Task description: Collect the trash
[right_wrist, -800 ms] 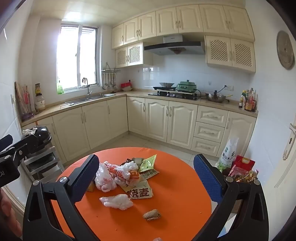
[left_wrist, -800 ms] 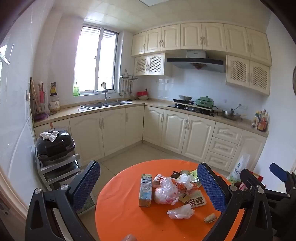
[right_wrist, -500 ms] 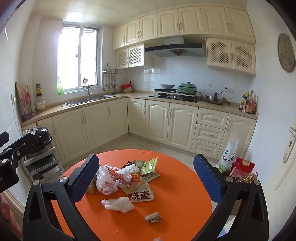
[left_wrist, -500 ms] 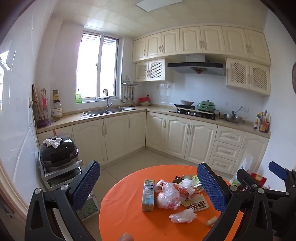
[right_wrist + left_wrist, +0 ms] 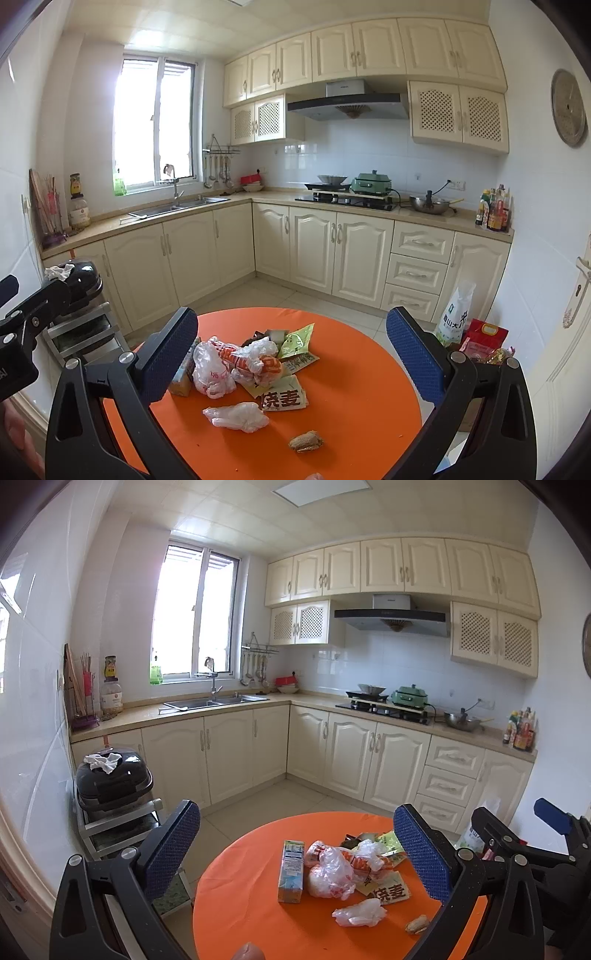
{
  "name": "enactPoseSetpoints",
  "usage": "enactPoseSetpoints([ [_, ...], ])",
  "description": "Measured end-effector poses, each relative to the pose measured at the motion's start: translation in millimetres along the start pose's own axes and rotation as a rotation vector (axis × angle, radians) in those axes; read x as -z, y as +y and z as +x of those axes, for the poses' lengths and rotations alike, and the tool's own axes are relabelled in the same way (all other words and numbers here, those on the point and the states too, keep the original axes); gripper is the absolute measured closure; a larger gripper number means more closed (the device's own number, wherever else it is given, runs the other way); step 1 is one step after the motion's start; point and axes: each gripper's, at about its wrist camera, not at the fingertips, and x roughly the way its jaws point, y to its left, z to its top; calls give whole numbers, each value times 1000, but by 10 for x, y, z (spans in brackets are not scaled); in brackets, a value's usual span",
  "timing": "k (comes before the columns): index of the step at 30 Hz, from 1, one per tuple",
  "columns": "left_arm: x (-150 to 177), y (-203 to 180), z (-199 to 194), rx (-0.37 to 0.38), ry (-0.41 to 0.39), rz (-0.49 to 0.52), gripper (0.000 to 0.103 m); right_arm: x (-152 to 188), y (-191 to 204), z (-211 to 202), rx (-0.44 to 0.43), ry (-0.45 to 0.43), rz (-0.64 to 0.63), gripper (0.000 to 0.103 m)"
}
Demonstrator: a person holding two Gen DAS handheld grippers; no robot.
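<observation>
A heap of trash (image 5: 251,365) is seen near the middle of the round orange table (image 5: 362,373), in a kitchen with cream cabinets (image 5: 317,247). At the heap's left edge a small drink carton (image 5: 291,871) stands upright, its long axis vertical. In front of the heap a crumpled clear plastic bag (image 5: 236,416) is laid with its long axis running left to right across the right wrist view. A flat wrapper with large printed characters (image 5: 282,398) lies beside the bag – touching the heap. A small brown scrap (image 5: 306,441) is set apart, nearer the camera.

The left gripper (image 5: 295,853) is held above the table with its jaws spread as wide as they go, nothing between the blue pads and nothing touched. The right gripper (image 5: 291,362) is likewise fully spread – empty, clear of the trash.
</observation>
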Motion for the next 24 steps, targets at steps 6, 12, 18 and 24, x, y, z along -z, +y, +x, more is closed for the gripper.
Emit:
enactPoseSetpoints([
  [6, 20, -22, 4, 9, 6, -1, 1, -38, -37, -8, 0, -4, 5, 0],
  [12, 21, -44, -21, 16, 5, 5, 1, -49, -69, -21, 2, -9, 6, 0],
  [18, 19, -49, -38, 10, 0, 5, 1, -55, -92, -24, 2, -11, 12, 0],
  [24, 74, -88, -27, 13, 1, 14, 1, -66, -100, -27, -1, -14, 10, 0],
])
